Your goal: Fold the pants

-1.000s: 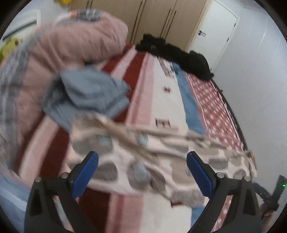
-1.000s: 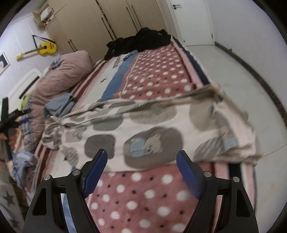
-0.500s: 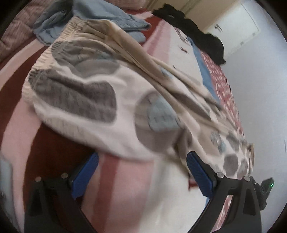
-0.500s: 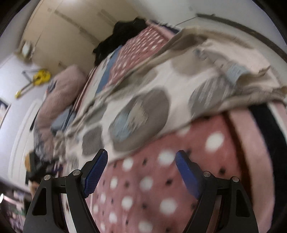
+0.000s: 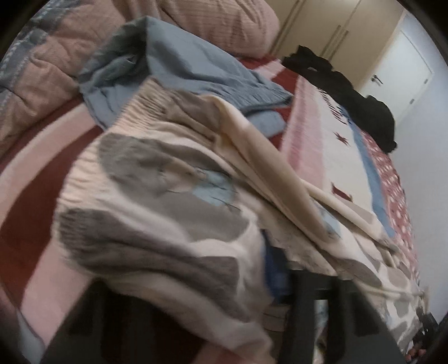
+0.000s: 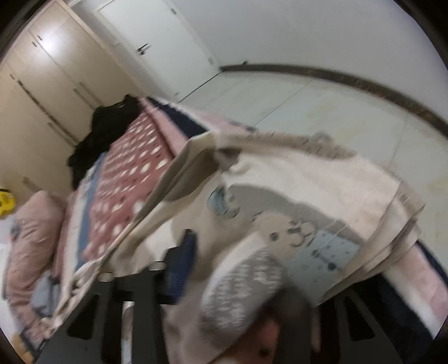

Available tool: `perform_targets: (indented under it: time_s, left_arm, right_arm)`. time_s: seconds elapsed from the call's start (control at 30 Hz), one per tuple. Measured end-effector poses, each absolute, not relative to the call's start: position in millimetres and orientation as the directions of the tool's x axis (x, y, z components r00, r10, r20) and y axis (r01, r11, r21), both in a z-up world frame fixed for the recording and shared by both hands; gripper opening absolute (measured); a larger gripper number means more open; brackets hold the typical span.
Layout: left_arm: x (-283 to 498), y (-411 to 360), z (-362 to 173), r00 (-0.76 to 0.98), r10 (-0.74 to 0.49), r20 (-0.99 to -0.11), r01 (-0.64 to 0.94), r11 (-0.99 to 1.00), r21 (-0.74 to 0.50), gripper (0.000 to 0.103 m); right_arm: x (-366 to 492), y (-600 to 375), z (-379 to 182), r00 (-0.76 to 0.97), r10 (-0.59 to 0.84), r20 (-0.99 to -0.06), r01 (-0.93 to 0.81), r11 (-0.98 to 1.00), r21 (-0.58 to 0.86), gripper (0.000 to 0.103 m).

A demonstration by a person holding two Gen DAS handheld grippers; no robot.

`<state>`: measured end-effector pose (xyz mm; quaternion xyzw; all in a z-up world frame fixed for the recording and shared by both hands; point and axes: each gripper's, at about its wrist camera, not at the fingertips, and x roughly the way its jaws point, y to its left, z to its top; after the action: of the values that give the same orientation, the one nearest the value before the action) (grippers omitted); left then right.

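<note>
The pants, cream with grey and blue patches, are spread across the bed, the waistband end nearest the left gripper and the leg end hanging over the bed's edge by the floor. Fabric is draped over both grippers. One blue pad of the left gripper is seen under the cloth; the other is covered, so it cannot be told how the jaws stand. On the right gripper one pad shows beside bunched cloth, and again the jaws cannot be judged. Beyond the pants on the bed lie a blue garment, a pink quilt and black clothes.
</note>
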<state>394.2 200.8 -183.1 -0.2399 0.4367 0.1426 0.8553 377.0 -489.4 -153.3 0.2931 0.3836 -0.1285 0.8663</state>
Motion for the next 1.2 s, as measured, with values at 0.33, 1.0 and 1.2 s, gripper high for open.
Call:
perform_targets:
  time_s: [0.33, 1.0, 1.2]
  left_arm:
    - [365.2, 214.9, -154.7, 0.588, 0.096, -0.803, -0.442, 0.869, -0.22, 0.007]
    - [217.3, 155.7, -114.1, 0.571, 0.087, -0.817, -0.227, 0.972, -0.055, 0.006]
    - [172.3, 147.2, -135.5, 0.554, 0.048, -0.831, -0.21, 0.974, -0.083, 0.006]
  right_arm:
    - [354.1, -501.3, -135.7, 0.707, -0.017, -0.707, 0.42, 0.815, 0.4, 0.005]
    - [206.6, -525.2, -80.7, 0.682, 0.017, -0.731, 0.307, 0.901, 0.306, 0.005]
    - [153.8, -535.5, -84.7, 0.651, 0.024, -0.759, 0.291, 0.915, 0.278, 0.005]
